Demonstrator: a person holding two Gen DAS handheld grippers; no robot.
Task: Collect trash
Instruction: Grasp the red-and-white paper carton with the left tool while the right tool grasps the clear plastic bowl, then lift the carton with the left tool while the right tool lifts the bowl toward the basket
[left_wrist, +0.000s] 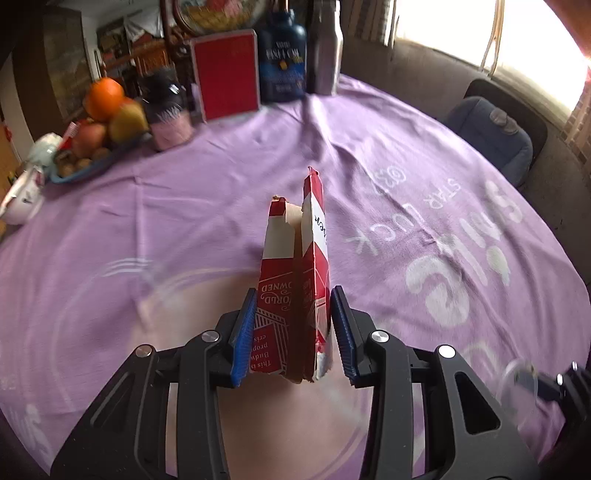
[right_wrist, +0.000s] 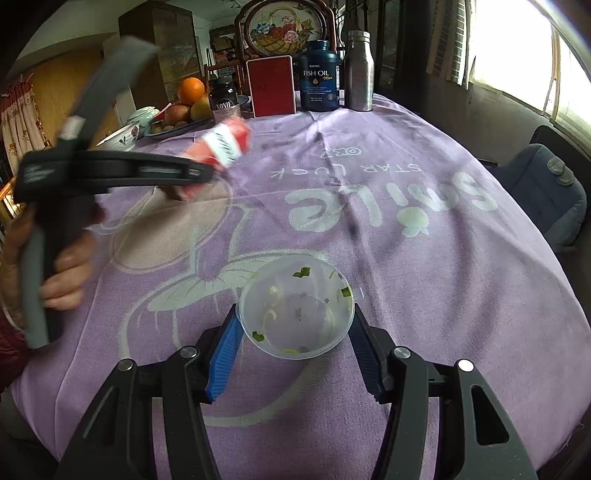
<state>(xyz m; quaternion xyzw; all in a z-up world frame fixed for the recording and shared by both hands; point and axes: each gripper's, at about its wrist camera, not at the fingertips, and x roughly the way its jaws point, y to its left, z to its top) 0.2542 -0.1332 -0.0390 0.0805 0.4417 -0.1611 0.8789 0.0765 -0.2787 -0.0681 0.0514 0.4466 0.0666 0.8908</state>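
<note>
My left gripper (left_wrist: 293, 314) is shut on a torn red and white cardboard carton (left_wrist: 295, 266), held upright above the purple tablecloth (left_wrist: 184, 221). In the right wrist view the left gripper (right_wrist: 207, 170) is blurred at the left, raised with the carton (right_wrist: 221, 144) in it. My right gripper (right_wrist: 295, 332) is closed around a clear plastic bowl (right_wrist: 297, 306) with bits of green food scraps inside; both blue pads touch its rim. The bowl's rim also shows at the right edge of the left wrist view (left_wrist: 517, 380).
At the table's far edge stand a red box (right_wrist: 272, 85), a fish oil bottle (right_wrist: 319, 75), a steel bottle (right_wrist: 359, 70), a dark jar (right_wrist: 223, 99), a fruit tray (right_wrist: 177, 123) and china bowls (right_wrist: 122, 136). A blue-cushioned chair (right_wrist: 546, 192) is at right.
</note>
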